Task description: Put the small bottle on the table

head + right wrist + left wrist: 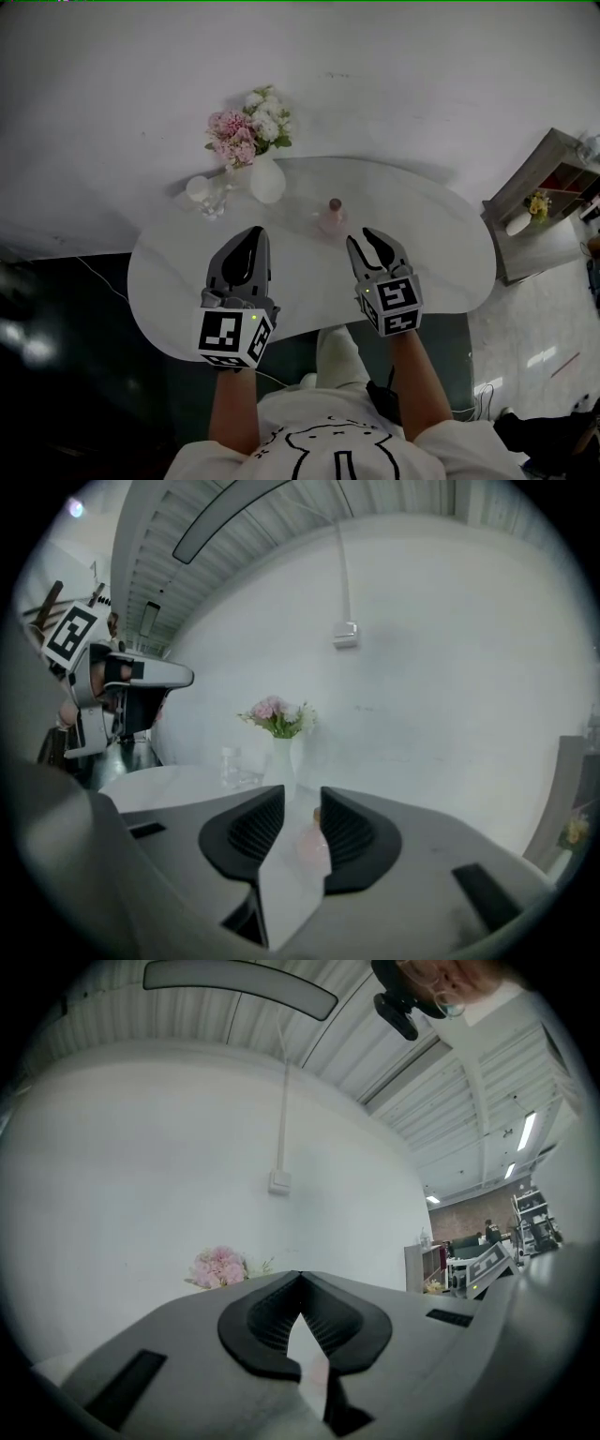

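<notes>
The small pink bottle (333, 217) stands upright on the white table (441, 248), a little beyond and between my two grippers. My right gripper (373, 236) hovers just short of the bottle, to its right, and is open with nothing between its fingers. In the right gripper view the bottle (313, 842) shows through the gap of the right gripper (302, 799), out ahead and not touched. My left gripper (251, 234) hangs to the bottle's left with its tips together. In the left gripper view the left gripper (300, 1281) is shut and empty.
A white vase (267, 180) with pink and white flowers (246, 131) stands at the table's back, with clear glassware (208, 195) to its left. A grey shelf unit (544, 206) is off the table's right end. The white wall lies behind.
</notes>
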